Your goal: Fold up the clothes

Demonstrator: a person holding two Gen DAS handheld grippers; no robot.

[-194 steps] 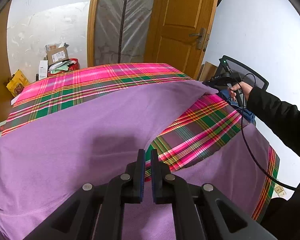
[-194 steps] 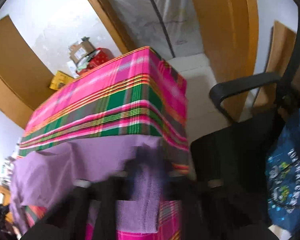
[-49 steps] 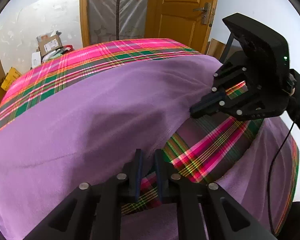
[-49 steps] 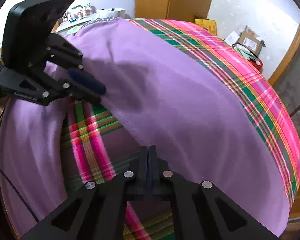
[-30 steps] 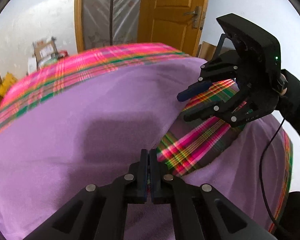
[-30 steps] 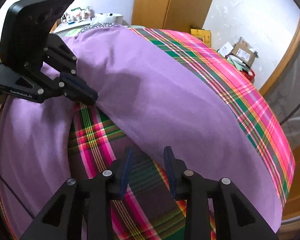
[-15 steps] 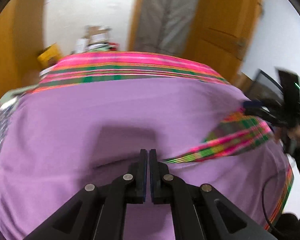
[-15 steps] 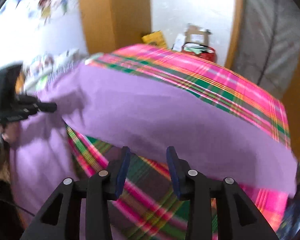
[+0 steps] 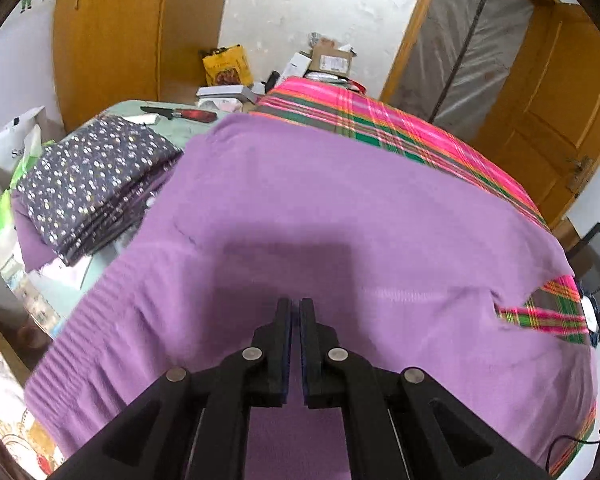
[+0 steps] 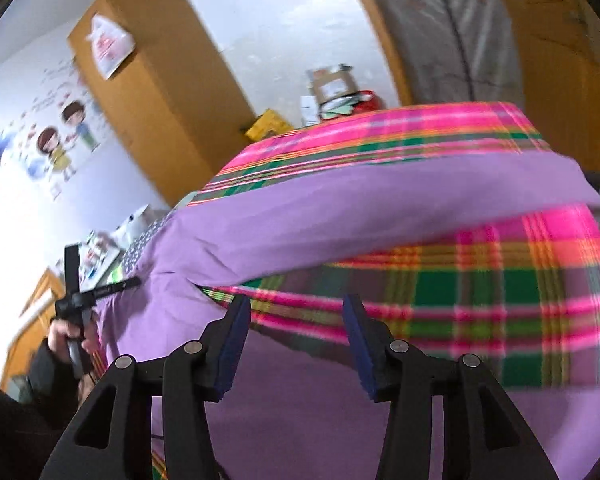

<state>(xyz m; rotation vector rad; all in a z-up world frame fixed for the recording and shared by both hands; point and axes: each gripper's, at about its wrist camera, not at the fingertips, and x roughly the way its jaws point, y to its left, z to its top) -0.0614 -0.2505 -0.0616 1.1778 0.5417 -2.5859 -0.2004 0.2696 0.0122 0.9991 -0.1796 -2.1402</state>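
Your left gripper point(image 9: 294, 304) hangs over the purple garment point(image 9: 340, 208) with its fingers point(image 9: 283, 344) pressed together, only a thin slit showing between the blue pads and no cloth caught in it. It tilts steeply down toward the cloth, whose ribbed hem lies to the left of the fingers. Whether the tips touch the fabric cannot be told.

Your right gripper point(image 10: 296, 304) has its fingers point(image 10: 236, 344) spread wide; they have just been opening, and nothing sits between them. Past the tips lies the plaid cloth point(image 10: 480, 288) that covers the worktop, with a folded band of the purple garment running across beyond it and more purple fabric directly under the fingers. This view is blurred.

The garment spreads over most of the worktop, with an open gap of plaid at the right of your left fingers. In the right wrist view your left hand point(image 10: 66, 334), in a dark sleeve, grips its tool by the handle at the far left, the tool's closed fingers aimed at the garment's edge.

To the left of your left fingers, a folded dark floral garment point(image 9: 88, 180) rests on a pale green surface. Beyond it lies a knife with a red handle point(image 9: 180, 113).
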